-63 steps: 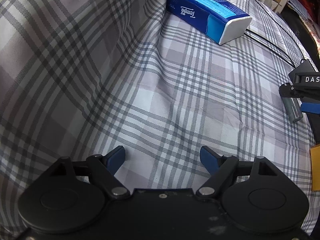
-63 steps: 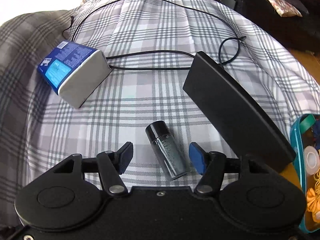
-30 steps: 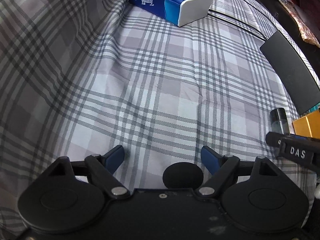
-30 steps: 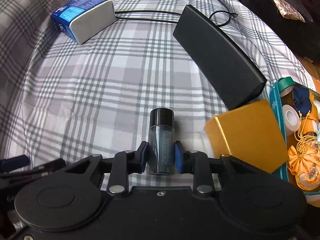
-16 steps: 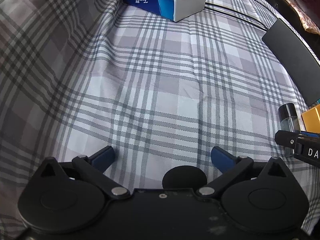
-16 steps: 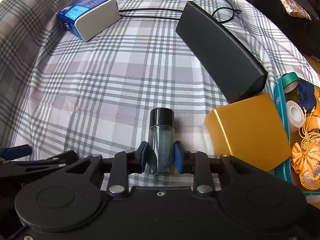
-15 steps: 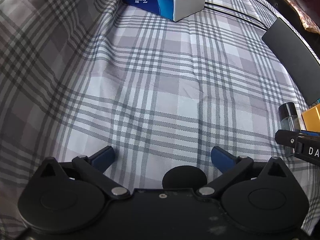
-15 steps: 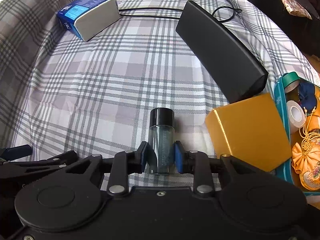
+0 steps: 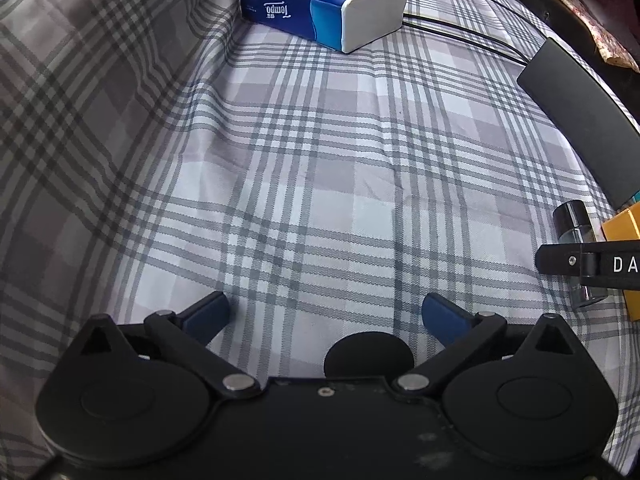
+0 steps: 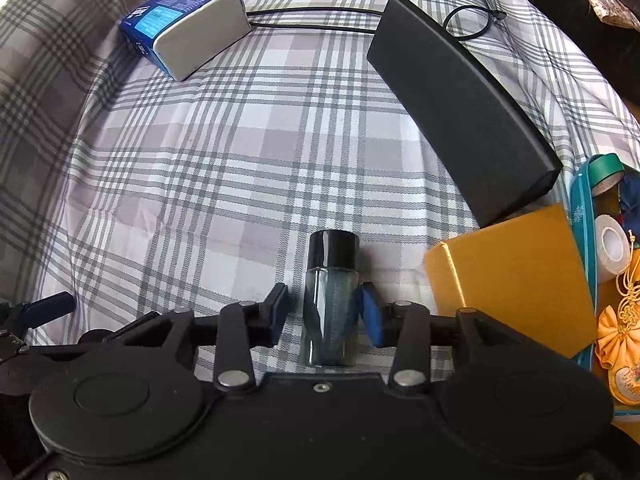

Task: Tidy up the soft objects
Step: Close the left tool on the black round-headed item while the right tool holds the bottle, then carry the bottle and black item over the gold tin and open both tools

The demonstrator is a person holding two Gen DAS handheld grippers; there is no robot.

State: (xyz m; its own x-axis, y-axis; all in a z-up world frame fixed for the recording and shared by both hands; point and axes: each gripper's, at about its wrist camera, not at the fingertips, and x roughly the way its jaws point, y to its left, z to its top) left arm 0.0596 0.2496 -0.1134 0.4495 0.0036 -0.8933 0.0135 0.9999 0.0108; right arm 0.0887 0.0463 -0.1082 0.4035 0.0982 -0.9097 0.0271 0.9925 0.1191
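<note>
The small bottle [image 10: 330, 300] is lying on the plaid sheet [image 10: 248, 152], just left of the yellow box [image 10: 516, 276]. It is being bracketed by the right gripper [image 10: 325, 314], fingers slightly apart, left pad clear. The left gripper [image 9: 324, 316] is being held wide open left of the bottle.

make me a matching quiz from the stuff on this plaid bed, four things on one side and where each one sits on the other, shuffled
Things:
1. blue tissue pack
2. long black flat case
3. small glass bottle with black cap
4. yellow box

Places:
A. between the right gripper fingers
B. far left, by the cable
C. beside the teal tray
D. diagonal, right of centre

Pairs: 1-B, 2-D, 3-A, 4-C
</note>
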